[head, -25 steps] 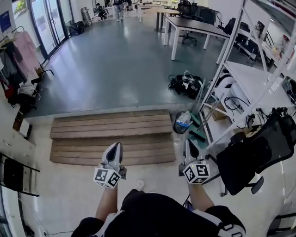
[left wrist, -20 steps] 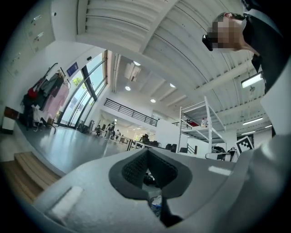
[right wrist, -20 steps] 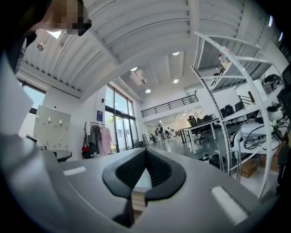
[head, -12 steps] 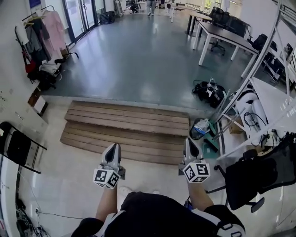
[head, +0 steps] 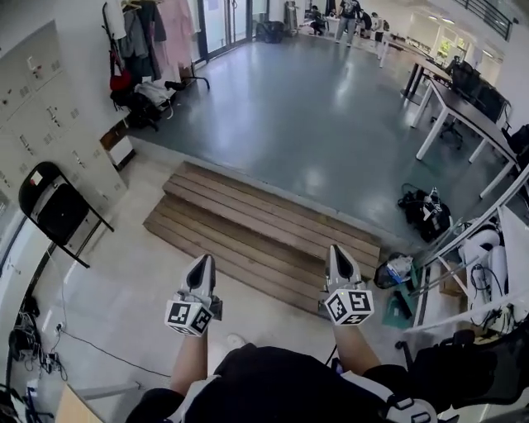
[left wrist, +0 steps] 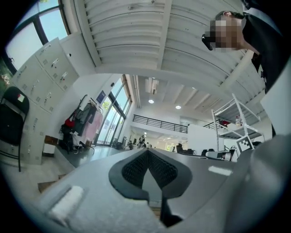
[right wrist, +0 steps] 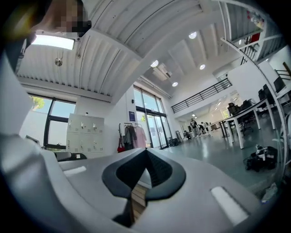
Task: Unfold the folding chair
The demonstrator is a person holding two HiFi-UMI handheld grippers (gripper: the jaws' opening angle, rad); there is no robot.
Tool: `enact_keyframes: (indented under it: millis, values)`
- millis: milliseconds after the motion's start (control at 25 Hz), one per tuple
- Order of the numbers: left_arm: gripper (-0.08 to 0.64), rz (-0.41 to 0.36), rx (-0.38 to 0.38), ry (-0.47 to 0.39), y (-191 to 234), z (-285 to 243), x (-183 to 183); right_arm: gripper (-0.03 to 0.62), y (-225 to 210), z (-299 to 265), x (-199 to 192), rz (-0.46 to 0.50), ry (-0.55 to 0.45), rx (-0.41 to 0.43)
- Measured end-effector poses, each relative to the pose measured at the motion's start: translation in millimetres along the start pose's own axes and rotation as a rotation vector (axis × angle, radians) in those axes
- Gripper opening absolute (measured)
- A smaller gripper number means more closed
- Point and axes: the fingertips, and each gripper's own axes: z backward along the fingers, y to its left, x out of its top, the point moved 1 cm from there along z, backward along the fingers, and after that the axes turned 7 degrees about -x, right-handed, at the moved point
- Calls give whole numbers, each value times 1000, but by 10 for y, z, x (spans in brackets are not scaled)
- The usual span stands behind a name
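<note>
Black on black is the chair [head: 59, 213]: dark seat and back pad in a thin dark tube frame. It's folded flat and stands leaning against the lockers [head: 33, 99] on the left wall. It's well off to the left of both grippers and nothing is touching it.

Writing-wise there's not much. A small sticker [head: 35, 178] sits near the top of the chair's back, too tiny to read. A blue sign [right wrist: 131, 116] hangs by the glass doors [head: 223, 16], same story. The cubes on the grippers only carry black-and-white square patterns, no words.

The room is a big open space. The person stands on a pale raised floor [head: 107, 297]. Slatted wooden steps [head: 248, 231] lead down from it to a glossy grey-blue floor [head: 314, 116]. A coat rack [head: 153, 33] full of clothes stands just past the lockers. White tables [head: 450, 107] are on the far right, and nearer on that side there's a white shelf rack [head: 488, 248]. A black bag [head: 426, 211] lies on the lower floor by it. Loose cables [head: 37, 355] trail along the bottom left, and a few people [head: 351, 12] are way off at the far end.

The left gripper [head: 202, 260] and right gripper [head: 337, 249] are held out side by side towards the steps. Both have their fingers pressed together with nothing in them.
</note>
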Motion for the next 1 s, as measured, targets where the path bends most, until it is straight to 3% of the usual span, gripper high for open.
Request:
enact_keyframes:
  millis: [440,760,1000]
  values:
    - [-2,-78,348,-83,1085,1018,410,6,1472,-1125,-409,-27,53,332]
    - [-2,-138,511,-111,1700,1842,649,6,2556,-1464,-709,-49,68,488]
    - [-2,-156,613,-142,1872,2362,770,6,3168,-1521,-882,-59,101,587]
